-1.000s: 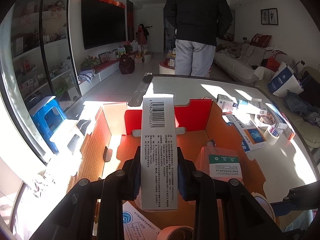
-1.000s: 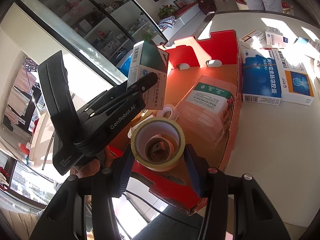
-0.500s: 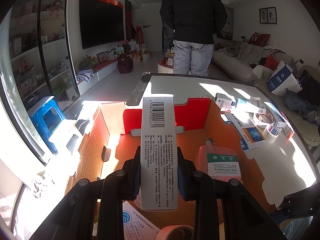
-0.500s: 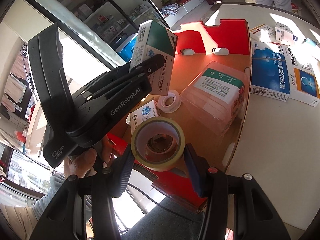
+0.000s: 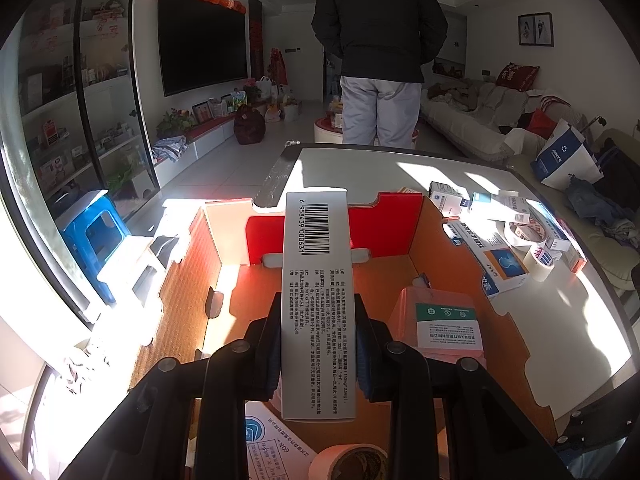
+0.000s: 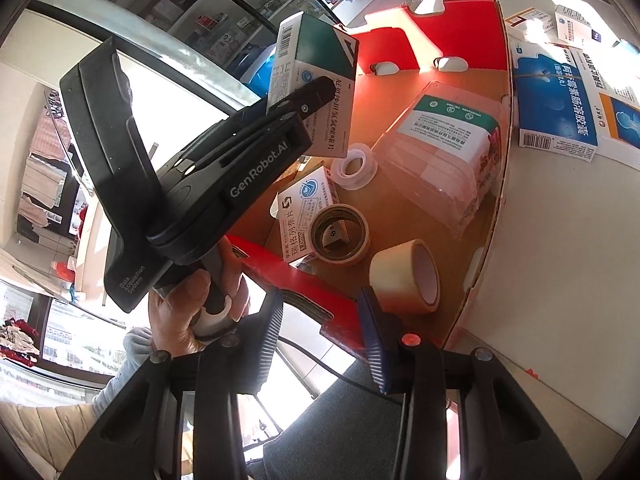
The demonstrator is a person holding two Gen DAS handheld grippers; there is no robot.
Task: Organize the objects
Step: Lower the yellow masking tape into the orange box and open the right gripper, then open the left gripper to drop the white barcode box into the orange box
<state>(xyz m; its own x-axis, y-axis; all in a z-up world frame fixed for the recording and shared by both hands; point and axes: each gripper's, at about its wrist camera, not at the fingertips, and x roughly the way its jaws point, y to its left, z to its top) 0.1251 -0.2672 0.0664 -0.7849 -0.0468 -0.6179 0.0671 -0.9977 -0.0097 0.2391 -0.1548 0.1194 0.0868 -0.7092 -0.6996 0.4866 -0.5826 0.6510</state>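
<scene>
Dropped since a second ago: tape roll (image 6: 406,276), now in box (image 6: 486,256) at five o'clock. Right gripper (image 6: 320,344) empty, closing. Left gripper (image 5: 317,354) clenching carton (image 5: 316,300) above box; next, lower and release.

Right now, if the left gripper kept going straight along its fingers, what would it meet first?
Probably the bare cardboard floor of the open box. The left gripper, shut on the white medicine carton, points down into it, left of the pink pack. Depth is uncertain.
</scene>
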